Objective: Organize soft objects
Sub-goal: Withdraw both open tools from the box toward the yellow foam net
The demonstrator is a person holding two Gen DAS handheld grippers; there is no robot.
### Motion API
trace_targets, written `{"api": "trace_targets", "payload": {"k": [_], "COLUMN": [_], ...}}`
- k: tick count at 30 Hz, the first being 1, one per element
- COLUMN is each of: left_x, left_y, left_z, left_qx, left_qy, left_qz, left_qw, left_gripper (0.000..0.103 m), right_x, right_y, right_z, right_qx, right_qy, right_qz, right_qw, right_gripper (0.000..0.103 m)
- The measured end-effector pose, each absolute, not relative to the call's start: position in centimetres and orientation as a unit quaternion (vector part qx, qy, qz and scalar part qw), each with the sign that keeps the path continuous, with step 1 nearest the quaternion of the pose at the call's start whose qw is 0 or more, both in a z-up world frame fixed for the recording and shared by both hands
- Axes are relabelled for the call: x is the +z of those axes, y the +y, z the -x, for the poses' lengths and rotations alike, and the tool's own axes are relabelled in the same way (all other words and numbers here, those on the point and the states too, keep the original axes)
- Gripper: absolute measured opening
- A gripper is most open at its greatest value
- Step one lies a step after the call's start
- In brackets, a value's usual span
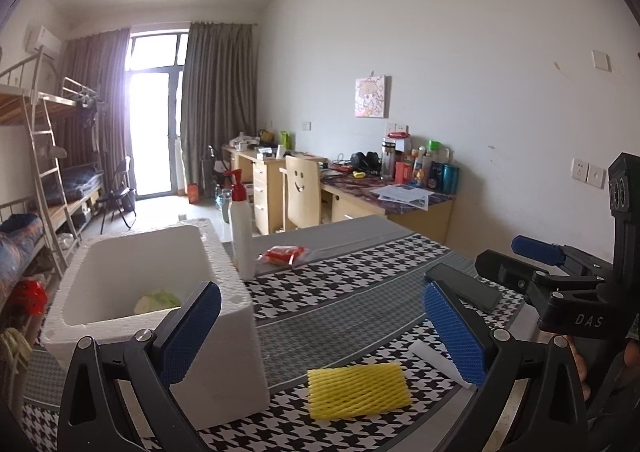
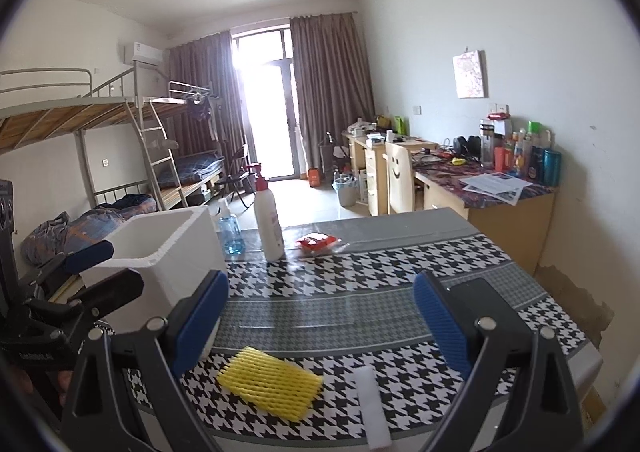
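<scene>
A yellow foam net sleeve (image 1: 358,392) (image 2: 270,382) lies flat on the houndstooth tablecloth (image 1: 340,280), with a white foam strip (image 1: 436,362) (image 2: 372,408) just to its right. To the left stands a white styrofoam box (image 1: 224,352) (image 2: 180,272), and a pale green soft object (image 1: 158,302) rests inside it. My left gripper (image 1: 324,332) (image 2: 102,270) hovers open, above and behind the net. My right gripper (image 2: 322,328) (image 1: 516,260) is also open and holds nothing.
A white pump bottle with a red top (image 1: 242,228) (image 2: 269,220) and a red packet (image 1: 282,254) (image 2: 318,243) sit at the table's far side. A dark phone (image 1: 462,286) (image 2: 484,296) lies on the right. A blue water bottle (image 2: 230,232) stands behind the box.
</scene>
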State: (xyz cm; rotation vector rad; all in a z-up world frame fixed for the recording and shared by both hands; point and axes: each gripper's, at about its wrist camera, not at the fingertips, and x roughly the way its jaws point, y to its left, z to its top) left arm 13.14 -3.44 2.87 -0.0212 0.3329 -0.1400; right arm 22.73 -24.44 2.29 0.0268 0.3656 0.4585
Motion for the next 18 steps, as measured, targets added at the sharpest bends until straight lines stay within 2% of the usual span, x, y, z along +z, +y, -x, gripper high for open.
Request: {"api": "trace_targets", "payload": {"k": [18], "left_x": [1.2], "left_y": [-5.6], "left_z": [-13.3], "left_qx": [-0.089], "left_qy": [0.176], "left_qz": [0.004], "left_qw": [0.980], "left_gripper": [0.102], "right_x": [0.6], "right_y": [-26.3], "right_z": [-22.6], "right_qx": [0.194], "right_qy": [0.205], "right_qz": [-0.023], "right_qw": [0.959], "right_gripper": [0.096]}}
